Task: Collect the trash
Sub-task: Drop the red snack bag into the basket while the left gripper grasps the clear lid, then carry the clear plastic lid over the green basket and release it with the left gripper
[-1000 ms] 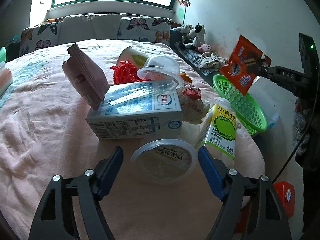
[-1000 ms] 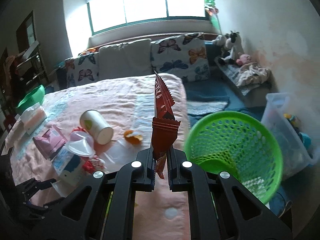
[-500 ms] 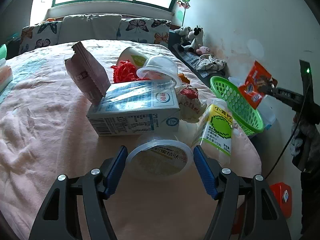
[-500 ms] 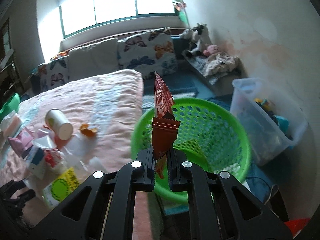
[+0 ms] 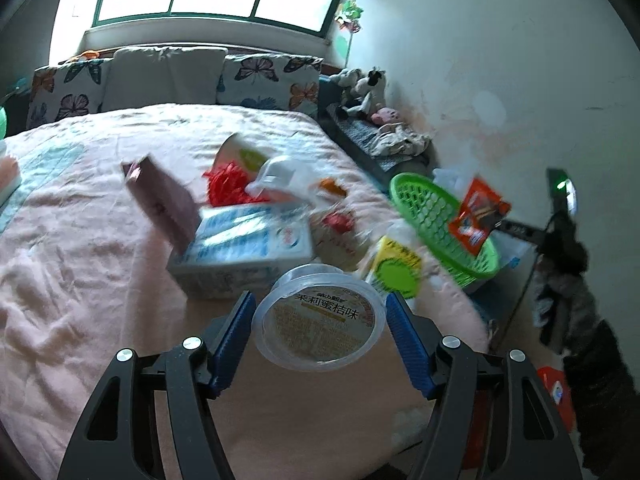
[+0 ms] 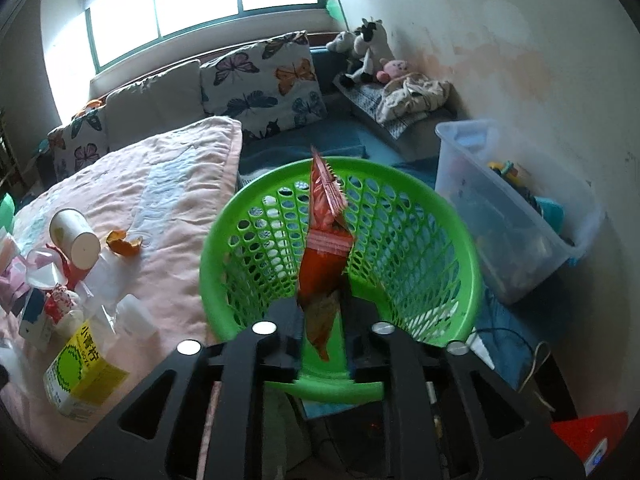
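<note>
My left gripper (image 5: 319,297) is shut on a clear plastic dessert cup (image 5: 320,328) with a printed lid, its blue pads pressing both sides, and holds it just above the pink bedspread (image 5: 80,280). My right gripper (image 6: 321,308) hangs over the green mesh basket (image 6: 208,248) beside the bed. Its jaws are opening. A red snack wrapper (image 6: 324,256) still stands between them, leaning, with a gap at the right finger. The left wrist view shows the same wrapper (image 5: 478,216) over the basket (image 5: 436,208).
On the bed lie a blue-white milk carton (image 5: 244,240), a yellow-green drink carton (image 6: 80,368), a pink pack (image 5: 164,200), red netting (image 5: 228,184), a paper cup (image 6: 76,236) and orange peel (image 6: 124,244). A clear storage bin (image 6: 512,216) stands right of the basket.
The right gripper swung from above the bed to over the basket and its jaws parted around the wrapper. The left gripper closed on the dessert cup and lifted it.
</note>
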